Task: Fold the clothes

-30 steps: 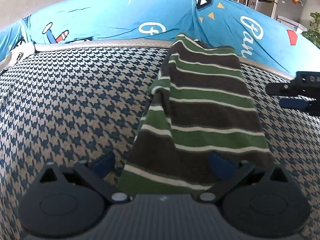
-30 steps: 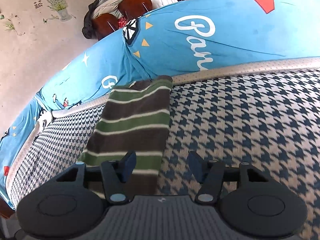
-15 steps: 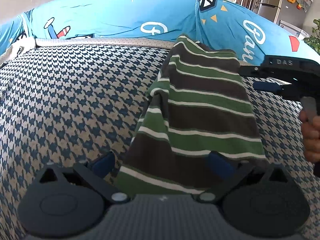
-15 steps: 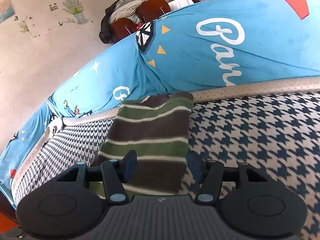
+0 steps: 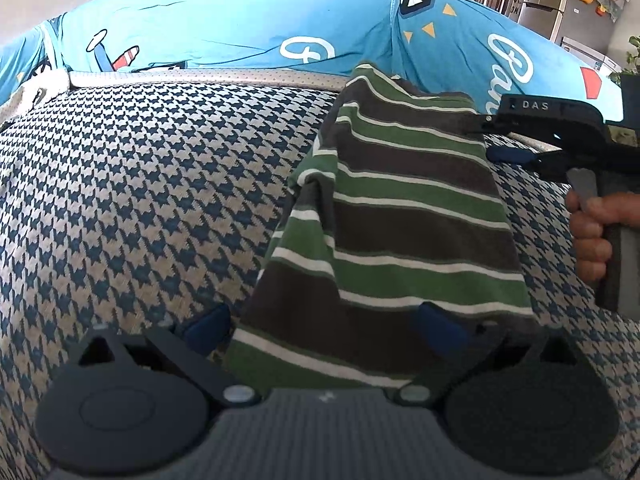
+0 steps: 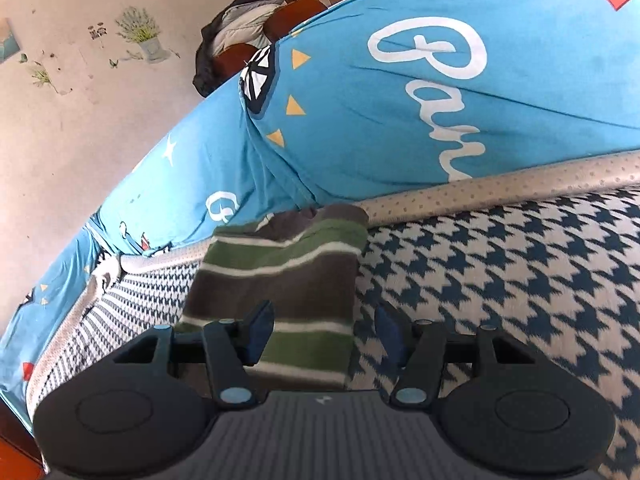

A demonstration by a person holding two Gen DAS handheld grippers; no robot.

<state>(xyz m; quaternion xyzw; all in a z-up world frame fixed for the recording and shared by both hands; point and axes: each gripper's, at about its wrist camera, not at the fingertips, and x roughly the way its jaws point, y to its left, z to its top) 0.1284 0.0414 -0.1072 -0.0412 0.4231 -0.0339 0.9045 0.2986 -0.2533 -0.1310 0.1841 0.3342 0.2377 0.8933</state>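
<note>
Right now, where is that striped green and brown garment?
The striped garment lies folded on the houndstooth cushion, its far end against the blue backrest, between both grippers' open jaws.

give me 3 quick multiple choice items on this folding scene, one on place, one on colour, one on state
1. Where does the striped garment lie?
A. on the houndstooth cover
B. on a chair
C. on the floor

2. What colours are its stripes?
A. red and blue
B. green, brown and white
C. black and yellow

3. How is the right tool set?
A. shut on the garment
B. shut on nothing
C. open

Key: 1 A, it lies flat on the check pattern; 2 B, those bands show in both views; 3 C, a gap shows between its fingers, over the garment's edge.
</note>
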